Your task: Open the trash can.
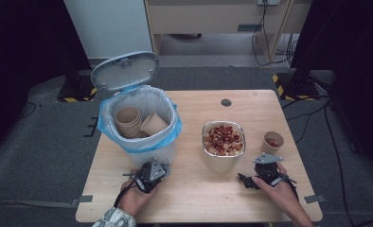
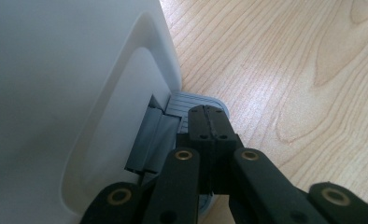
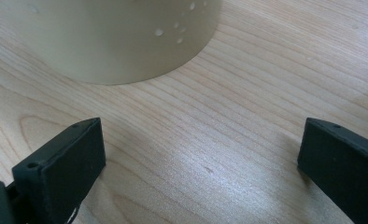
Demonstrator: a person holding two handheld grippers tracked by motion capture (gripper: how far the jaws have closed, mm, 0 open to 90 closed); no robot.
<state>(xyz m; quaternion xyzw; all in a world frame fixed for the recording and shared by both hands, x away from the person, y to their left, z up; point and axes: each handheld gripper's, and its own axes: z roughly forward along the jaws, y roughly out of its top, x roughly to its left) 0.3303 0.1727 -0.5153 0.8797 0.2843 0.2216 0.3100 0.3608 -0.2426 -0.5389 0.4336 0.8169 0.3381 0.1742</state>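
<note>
At the left edge of the wooden table (image 1: pixel 194 189) we see a white pedal bin (image 1: pixel 149 151) lined with a blue bag (image 1: pixel 110 130), its grey lid (image 1: pixel 124 71) swung up and back; inside it sit a stack of brown paper cups (image 1: pixel 128 122) and one more paper cup (image 1: pixel 153 124) tipped on its side just beside the stack. Just in front of the bin, toward the near edge, our left hand (image 1: pixel 133 198) holds the left gripper (image 1: pixel 151 174), which points at the foot of the bin. In the left gripper view its jaws are pressed together with nothing between them, and their tips rest over the ribbed grey pedal (image 2: pixel 191 100) that sticks out from the recess in the bin's white wall (image 2: pixel 56 93); we cannot tell whether the tips press on the pedal or only hover at it. Near the middle of the table stands a round paper bowl (image 1: pixel 223 144) full of red and pale food pieces. Just to its right, near the right edge, a small paper cup (image 1: pixel 272 142) holds a few red pieces. In front of that cup, toward the near right corner, our right hand (image 1: pixel 281 194) holds the right gripper (image 1: pixel 265 172). In the right gripper view its jaws stand spread wide over bare wood, holding nothing, with the bowl's pale, droplet-speckled side (image 3: pixel 126 37) a little ahead of them.
</note>
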